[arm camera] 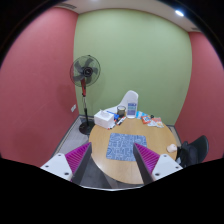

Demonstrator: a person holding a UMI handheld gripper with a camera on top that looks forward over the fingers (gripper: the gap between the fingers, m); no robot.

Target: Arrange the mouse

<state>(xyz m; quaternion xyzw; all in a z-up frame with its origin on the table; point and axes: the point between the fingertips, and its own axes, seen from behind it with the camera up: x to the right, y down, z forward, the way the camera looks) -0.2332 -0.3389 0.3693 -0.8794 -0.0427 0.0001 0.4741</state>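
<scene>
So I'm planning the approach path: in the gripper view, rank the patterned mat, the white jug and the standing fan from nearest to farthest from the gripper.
Measured from the open gripper:
1. Patterned mat, on the table just ahead of the fingers.
2. White jug, at the table's far side.
3. Standing fan, on the floor beyond the table, by the wall.

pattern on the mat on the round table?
Blue-and-white patterned mat; detail too fine to tell. Gripper view only.

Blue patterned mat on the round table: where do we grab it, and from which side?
Probably its near edge, coming in low from the gripper's side. The mat lies flat on the table, so only a thin edge can be pinched, and that edge faces the gripper. The jaws stand open, the mat just ahead of them.
</scene>
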